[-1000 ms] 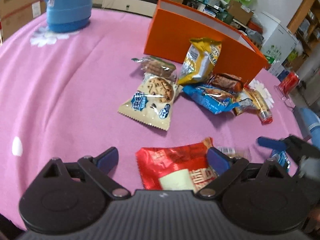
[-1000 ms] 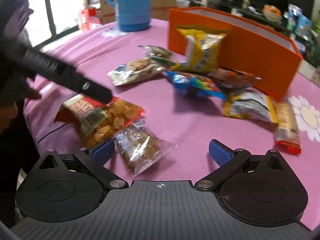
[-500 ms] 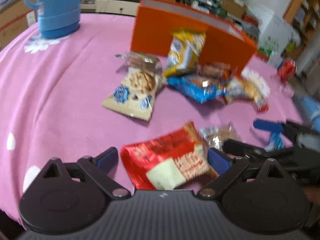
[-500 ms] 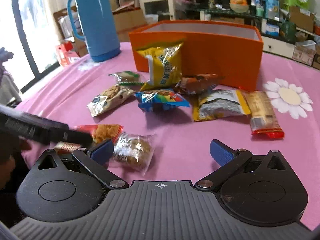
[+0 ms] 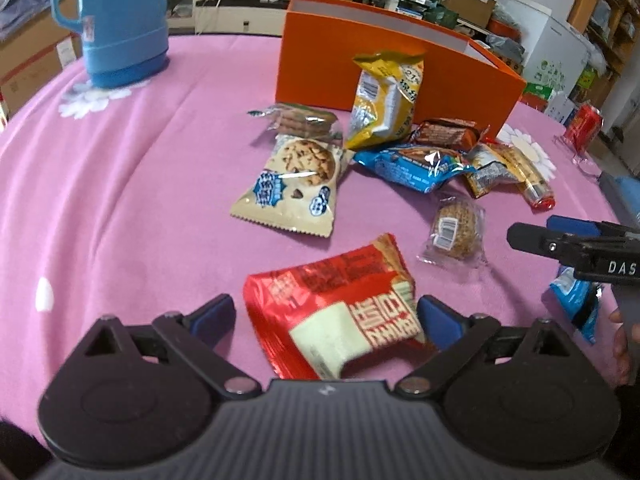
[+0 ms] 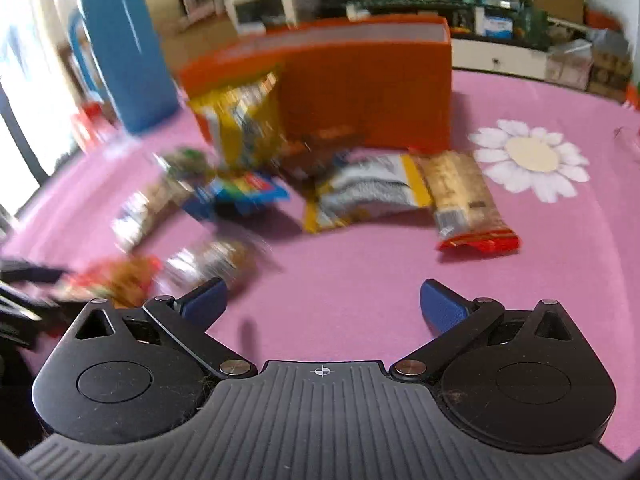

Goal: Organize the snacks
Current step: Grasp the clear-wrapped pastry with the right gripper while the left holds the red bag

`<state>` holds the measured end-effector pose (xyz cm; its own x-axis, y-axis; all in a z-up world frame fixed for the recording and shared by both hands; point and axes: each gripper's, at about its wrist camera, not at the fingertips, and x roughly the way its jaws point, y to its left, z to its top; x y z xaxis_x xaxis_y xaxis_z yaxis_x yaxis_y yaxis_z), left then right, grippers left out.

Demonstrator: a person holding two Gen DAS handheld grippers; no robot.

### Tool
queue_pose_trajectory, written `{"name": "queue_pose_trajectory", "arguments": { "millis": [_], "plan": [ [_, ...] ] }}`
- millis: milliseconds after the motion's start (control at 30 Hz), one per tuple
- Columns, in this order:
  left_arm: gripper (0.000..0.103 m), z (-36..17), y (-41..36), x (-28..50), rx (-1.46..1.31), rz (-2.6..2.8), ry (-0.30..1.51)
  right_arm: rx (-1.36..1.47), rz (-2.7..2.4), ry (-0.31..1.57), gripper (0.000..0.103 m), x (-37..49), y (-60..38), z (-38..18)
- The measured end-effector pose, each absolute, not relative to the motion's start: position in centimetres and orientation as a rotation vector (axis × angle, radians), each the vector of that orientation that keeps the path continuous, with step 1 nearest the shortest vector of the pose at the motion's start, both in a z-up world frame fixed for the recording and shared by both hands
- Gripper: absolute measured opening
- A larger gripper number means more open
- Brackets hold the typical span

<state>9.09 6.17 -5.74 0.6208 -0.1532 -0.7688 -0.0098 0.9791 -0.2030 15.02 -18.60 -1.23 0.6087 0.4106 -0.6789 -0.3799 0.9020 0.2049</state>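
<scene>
Several snack packets lie on the pink tablecloth before an orange box [image 5: 400,60]. My left gripper [image 5: 326,318] is open, its blue fingers on either side of a red packet [image 5: 340,312] that lies on the cloth. Beyond it lie a cookie bag [image 5: 296,184], a clear-wrapped round cake [image 5: 456,232], a blue packet [image 5: 412,166] and a yellow bag [image 5: 384,100] leaning on the box. My right gripper [image 6: 322,306] is open and empty over bare cloth; it also shows in the left wrist view [image 5: 560,236]. Its view is blurred on the left.
A blue thermos jug [image 5: 116,20] stands at the back left. A long bar with a red end [image 6: 464,204] and a grey-yellow packet [image 6: 368,196] lie near the box [image 6: 360,92]. Another blue packet [image 5: 576,300] lies at the right table edge.
The left gripper has pulled back a little from the red packet and round cake. The right gripper has swung to the right, away from the round cake, toward the bar.
</scene>
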Motion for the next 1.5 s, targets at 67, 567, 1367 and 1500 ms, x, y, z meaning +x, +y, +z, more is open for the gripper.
{"name": "queue_pose_trajectory", "arguments": {
  "millis": [67,567,1367,1500],
  "plan": [
    [0.098,-5.8,5.8,9.1,-0.206,-0.099,0.896,0.034,0.482,0.762,0.091,14.8,-18.3,-0.8],
    [0.1,-6.4,3.5,8.9,-0.025,-0.054,0.897,-0.211,0.709,0.761,0.09,16.8,-10.6,-2.7],
    [0.077,-6.3,4.9,9.0,-0.01,-0.036,0.847,-0.277,0.714,0.775,0.054,15.7,-10.8,-1.9],
    [0.073,-6.1,5.2,8.6,-0.04,-0.021,0.852,-0.233,0.667,0.782,0.041,14.4,-12.5,-1.5]
  ]
}}
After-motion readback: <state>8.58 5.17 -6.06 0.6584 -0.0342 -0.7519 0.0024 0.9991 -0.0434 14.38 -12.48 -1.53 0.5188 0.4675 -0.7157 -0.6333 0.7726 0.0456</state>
